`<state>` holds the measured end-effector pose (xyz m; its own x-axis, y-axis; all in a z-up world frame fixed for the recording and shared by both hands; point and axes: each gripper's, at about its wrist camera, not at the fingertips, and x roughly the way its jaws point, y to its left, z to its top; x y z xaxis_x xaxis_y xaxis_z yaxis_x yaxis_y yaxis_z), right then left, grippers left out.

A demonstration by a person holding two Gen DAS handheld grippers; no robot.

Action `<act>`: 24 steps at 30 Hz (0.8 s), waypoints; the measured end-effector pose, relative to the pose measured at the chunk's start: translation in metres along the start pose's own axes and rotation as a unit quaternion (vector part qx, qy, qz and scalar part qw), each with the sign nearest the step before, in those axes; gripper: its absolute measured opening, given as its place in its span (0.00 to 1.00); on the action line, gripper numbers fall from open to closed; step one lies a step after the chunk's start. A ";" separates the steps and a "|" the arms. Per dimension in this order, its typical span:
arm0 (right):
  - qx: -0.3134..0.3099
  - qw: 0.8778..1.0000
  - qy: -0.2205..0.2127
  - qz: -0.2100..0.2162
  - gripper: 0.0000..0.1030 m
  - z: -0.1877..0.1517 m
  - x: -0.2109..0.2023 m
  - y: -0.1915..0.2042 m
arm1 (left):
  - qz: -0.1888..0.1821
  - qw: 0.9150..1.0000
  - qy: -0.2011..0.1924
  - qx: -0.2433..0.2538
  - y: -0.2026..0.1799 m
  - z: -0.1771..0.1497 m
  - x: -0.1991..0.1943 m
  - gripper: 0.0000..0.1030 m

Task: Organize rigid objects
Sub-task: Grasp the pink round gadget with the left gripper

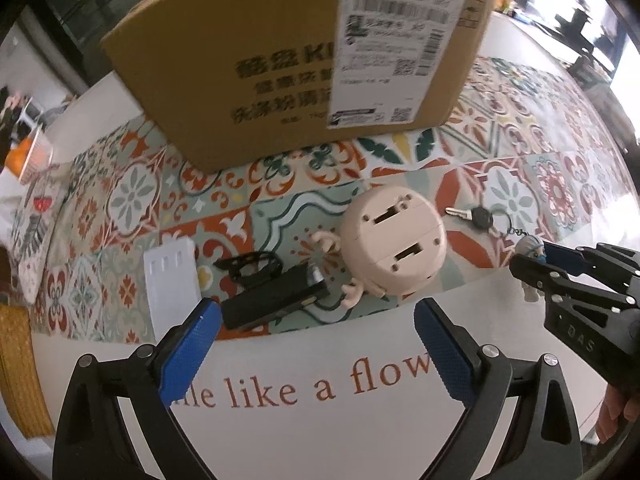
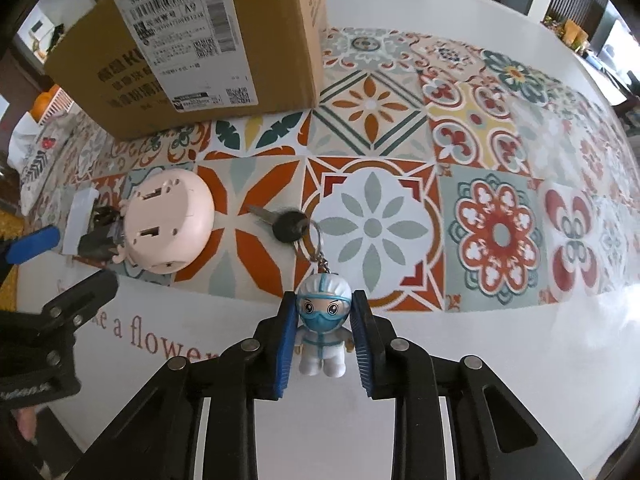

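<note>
Keychain figurine (image 2: 322, 322) sits between the jaws of the right gripper (image 2: 322, 340), which are closed on its sides; its ring and black-headed key (image 2: 280, 222) trail on the patterned desk (image 2: 496, 236). Left gripper (image 1: 316, 344) is open and holds nothing, near the black item (image 1: 276, 300). Step in hand: pick-up. Next move likely requires lifting clear, then carrying to the cardboard box (image 2: 192, 48).

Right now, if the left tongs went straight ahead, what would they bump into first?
Probably the black flat gadget or the round beige toy; both lie just ahead of the open left tongs, though depth is unclear.
</note>
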<state>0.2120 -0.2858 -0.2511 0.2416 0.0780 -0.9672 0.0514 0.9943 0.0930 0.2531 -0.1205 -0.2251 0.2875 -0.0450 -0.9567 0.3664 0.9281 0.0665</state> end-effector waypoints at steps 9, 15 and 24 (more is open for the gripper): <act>0.044 0.999 -0.006 0.004 0.26 -0.011 -0.026 -0.013 | -0.028 0.996 -0.019 0.086 -0.030 0.024 0.002 0.96; 0.061 0.998 0.004 0.004 0.26 -0.013 -0.022 -0.024 | -0.041 0.991 -0.005 0.123 -0.047 0.035 0.019 0.92; 0.069 0.997 0.019 0.009 0.26 -0.009 -0.005 -0.024 | -0.055 0.991 0.027 0.122 -0.052 0.043 0.047 0.76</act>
<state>0.2010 -0.3095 -0.2505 0.2059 0.1002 -0.9734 0.1805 0.9738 0.1384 0.2859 -0.1871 -0.2613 0.1894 -0.1156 -0.9751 0.5972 0.8018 0.0210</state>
